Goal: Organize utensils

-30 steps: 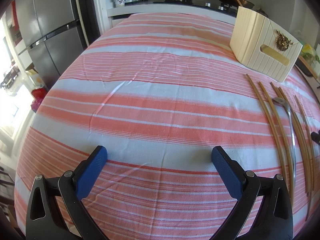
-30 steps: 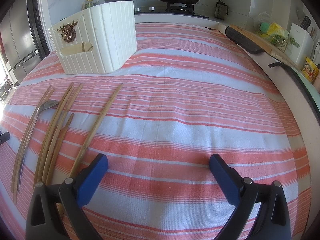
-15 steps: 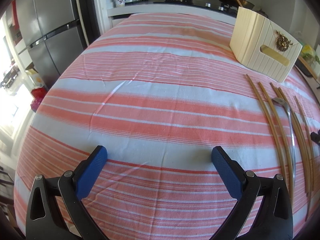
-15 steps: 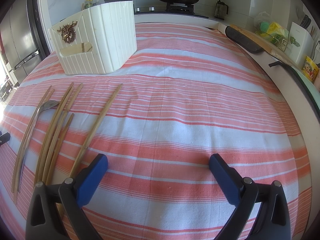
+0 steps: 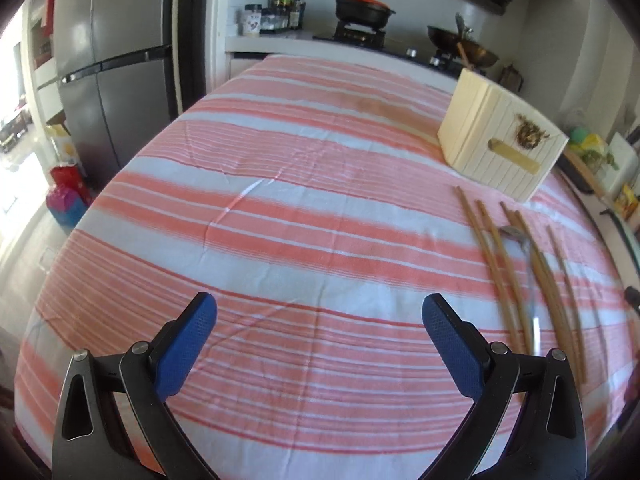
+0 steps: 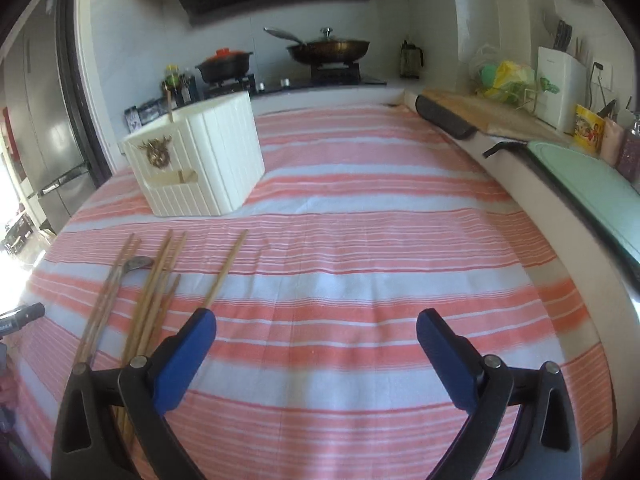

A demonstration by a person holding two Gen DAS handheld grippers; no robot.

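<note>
**Both grippers wide, utensils waiting on the cloth**

While my left view takes in the fridge (image 5: pixel 108 80) at ten o'clock, only my right view shows the cutting board (image 6: pixel 592 184) at two. My left gripper (image 5: pixel 320 320) and right gripper (image 6: pixel 316 334) hover level above the striped worktop (image 6: pixel 360 240), jaws spread, holding nothing. The chopsticks (image 6: pixel 160 280) and spoon (image 6: pixel 138 263) lie at nine o'clock, near the white holder (image 6: pixel 200 164).
</note>
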